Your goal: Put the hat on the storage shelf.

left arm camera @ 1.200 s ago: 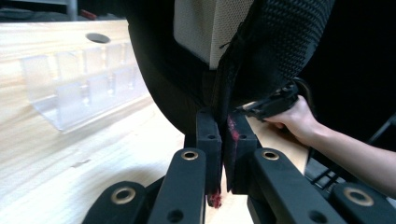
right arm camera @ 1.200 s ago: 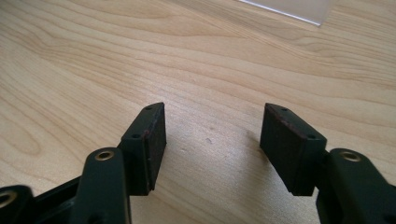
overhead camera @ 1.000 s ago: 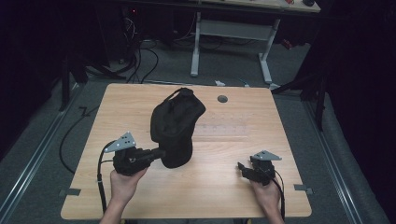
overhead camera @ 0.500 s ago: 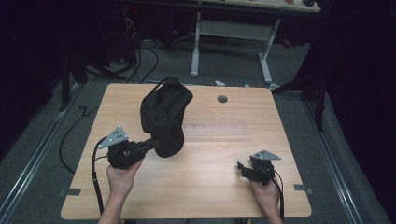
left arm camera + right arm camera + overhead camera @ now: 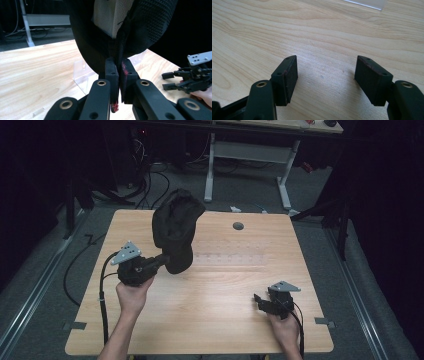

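Observation:
A black fabric item [image 5: 175,227], shaped like a cap, with a mesh panel and a pale lining [image 5: 110,15], hangs tilted above the wooden table [image 5: 215,290]. My left gripper [image 5: 162,260] is shut on its lower edge; in the left gripper view the fabric's seam is pinched between the pads [image 5: 118,67]. My right gripper [image 5: 260,302] rests low at the table's front right, pointing left. Its jaws stand open [image 5: 325,80] with only bare wood between them. It also shows far off in the left gripper view [image 5: 175,80].
A clear plastic piece [image 5: 230,258] lies on the table's middle, just right of the hanging item, and shows behind the jaws [image 5: 81,75]. A round cable hole [image 5: 238,226] sits near the far edge. Desk legs and cables stand beyond the table.
The left gripper has carried the black item left and upward, off the table's middle. The item now hangs higher and nearer the far left. The right gripper has kept still.

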A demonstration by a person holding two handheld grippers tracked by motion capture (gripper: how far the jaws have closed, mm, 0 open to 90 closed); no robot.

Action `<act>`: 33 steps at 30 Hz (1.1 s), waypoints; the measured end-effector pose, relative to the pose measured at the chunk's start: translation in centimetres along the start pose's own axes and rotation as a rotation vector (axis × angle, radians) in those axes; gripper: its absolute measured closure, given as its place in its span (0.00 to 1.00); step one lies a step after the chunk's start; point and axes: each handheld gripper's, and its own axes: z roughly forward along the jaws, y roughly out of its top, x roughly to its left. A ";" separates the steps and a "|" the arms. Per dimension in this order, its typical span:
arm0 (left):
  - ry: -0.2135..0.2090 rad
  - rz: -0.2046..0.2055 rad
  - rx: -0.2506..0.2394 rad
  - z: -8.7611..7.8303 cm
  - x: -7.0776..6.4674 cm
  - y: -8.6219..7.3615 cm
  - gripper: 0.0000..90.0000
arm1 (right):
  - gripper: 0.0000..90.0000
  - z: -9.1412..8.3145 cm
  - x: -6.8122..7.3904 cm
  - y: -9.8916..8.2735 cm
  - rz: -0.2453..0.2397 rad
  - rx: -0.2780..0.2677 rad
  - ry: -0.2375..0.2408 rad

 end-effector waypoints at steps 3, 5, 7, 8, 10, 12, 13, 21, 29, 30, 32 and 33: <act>0.003 0.007 -0.002 0.7 0.0 0.1 0.96 | 0.39 0.0 0.0 0.0 0.001 0.000 0.000; 0.007 0.020 0.003 1.2 0.1 0.1 0.96 | 0.39 0.0 0.0 0.0 0.001 0.000 0.000; 0.013 0.020 0.003 2.0 0.2 0.1 0.96 | 0.39 0.0 0.0 0.0 0.001 0.000 0.000; 0.015 0.019 0.000 2.3 0.2 0.0 0.96 | 0.39 0.0 0.0 0.0 0.001 0.000 0.000; 0.015 0.023 0.003 2.9 0.2 -0.1 0.96 | 0.39 0.0 0.0 0.0 0.000 0.000 0.000; 0.017 0.028 0.006 3.2 0.2 -0.2 0.96 | 0.39 0.0 0.0 0.0 0.000 0.000 0.000; 0.018 0.030 0.008 3.5 0.2 -0.3 0.96 | 0.39 0.0 0.0 0.0 0.000 0.000 0.001; 0.036 0.043 0.013 5.7 0.7 -0.5 0.96 | 0.39 0.0 0.0 0.0 -0.001 0.000 0.000; 0.064 0.067 0.031 6.6 1.5 -1.7 0.96 | 0.39 0.0 0.0 0.0 -0.001 0.000 0.000; 0.065 0.066 0.032 6.7 1.6 -1.8 0.96 | 0.39 0.0 0.0 0.0 0.000 0.000 0.001; 0.070 0.075 0.040 6.8 1.7 -2.1 0.96 | 0.39 0.0 0.0 0.0 -0.001 0.000 0.000; 0.073 0.075 0.044 6.9 1.8 -2.3 0.96 | 0.39 0.0 0.0 0.0 -0.001 0.000 0.000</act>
